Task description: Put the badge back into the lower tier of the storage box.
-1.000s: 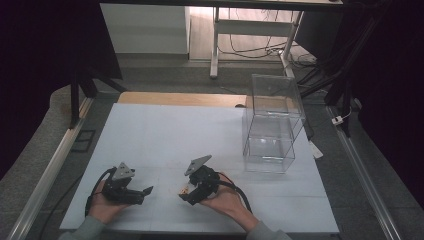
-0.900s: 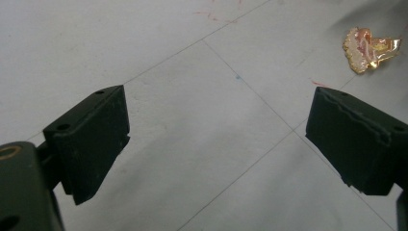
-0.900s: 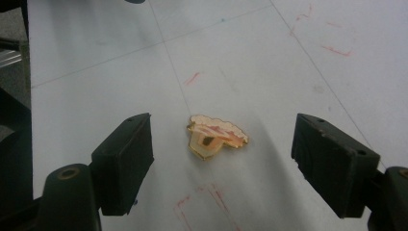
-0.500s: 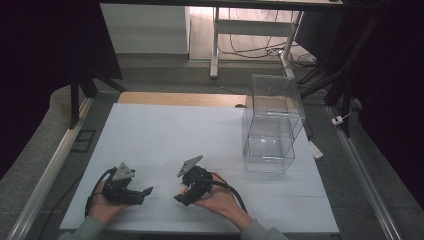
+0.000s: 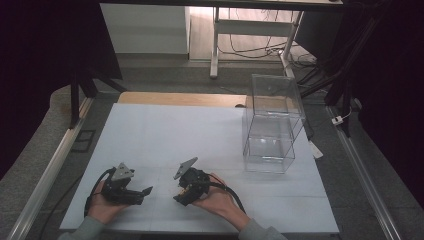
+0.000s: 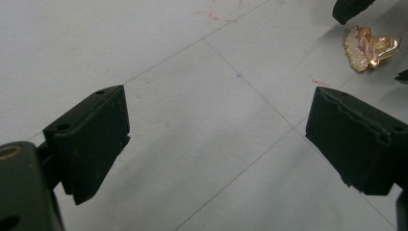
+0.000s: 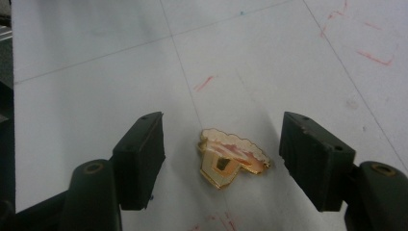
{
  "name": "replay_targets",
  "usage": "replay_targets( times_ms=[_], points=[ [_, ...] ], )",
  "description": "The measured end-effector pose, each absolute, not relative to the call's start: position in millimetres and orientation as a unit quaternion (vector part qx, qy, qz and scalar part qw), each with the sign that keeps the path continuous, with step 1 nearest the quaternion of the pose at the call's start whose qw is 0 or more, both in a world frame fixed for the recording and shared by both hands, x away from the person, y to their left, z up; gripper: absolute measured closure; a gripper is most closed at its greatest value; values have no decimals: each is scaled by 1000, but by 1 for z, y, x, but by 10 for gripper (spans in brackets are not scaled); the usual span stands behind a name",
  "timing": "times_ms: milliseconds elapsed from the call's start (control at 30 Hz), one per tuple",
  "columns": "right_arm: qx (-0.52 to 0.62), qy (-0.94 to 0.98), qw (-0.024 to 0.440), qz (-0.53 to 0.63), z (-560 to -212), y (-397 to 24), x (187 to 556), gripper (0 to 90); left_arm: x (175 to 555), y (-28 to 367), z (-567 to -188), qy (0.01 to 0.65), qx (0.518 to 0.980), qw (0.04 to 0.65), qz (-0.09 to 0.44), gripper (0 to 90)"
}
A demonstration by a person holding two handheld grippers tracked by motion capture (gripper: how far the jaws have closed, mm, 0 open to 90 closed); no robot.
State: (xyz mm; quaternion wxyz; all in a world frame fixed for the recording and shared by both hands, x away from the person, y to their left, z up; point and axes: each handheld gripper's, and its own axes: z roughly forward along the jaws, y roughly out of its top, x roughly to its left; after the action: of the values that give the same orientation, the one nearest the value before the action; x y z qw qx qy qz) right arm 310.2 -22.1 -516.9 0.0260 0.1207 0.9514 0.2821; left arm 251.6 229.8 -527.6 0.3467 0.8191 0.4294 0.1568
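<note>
Between the spread jaws of the right gripper (image 7: 221, 163) lies the gold badge (image 7: 232, 161), untouched; left gripper (image 6: 216, 144) gapes empty

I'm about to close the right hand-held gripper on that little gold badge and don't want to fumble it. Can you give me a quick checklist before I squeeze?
1. Right hand-held gripper open wide enough: ok, its jaws stand well apart.
2. Gold badge between the jaws: ok, it lies roughly midway, touching neither.
3. Badge flat on the white table: ok, nothing on or against it.
4. Jaws low enough to catch so thin a piece: cannot tell from these views.
5. Left hand-held gripper out of the way: ok, it is open and holds nothing, with the badge off to one side ahead of it.
6. Clear box away from the grasp: ok, it stands far across the table.
</note>
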Motion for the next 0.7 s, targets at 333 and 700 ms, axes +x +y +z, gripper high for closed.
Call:
replay_targets(
  times_ms=[333,700],
  points=[
    [119,955,35,269,-520,-21,310,403,251,230,-527,428,819,347,157,81],
    [129,955,49,264,-518,-22,309,554,251,230,-527,429,819,347,157,81]
  ],
)
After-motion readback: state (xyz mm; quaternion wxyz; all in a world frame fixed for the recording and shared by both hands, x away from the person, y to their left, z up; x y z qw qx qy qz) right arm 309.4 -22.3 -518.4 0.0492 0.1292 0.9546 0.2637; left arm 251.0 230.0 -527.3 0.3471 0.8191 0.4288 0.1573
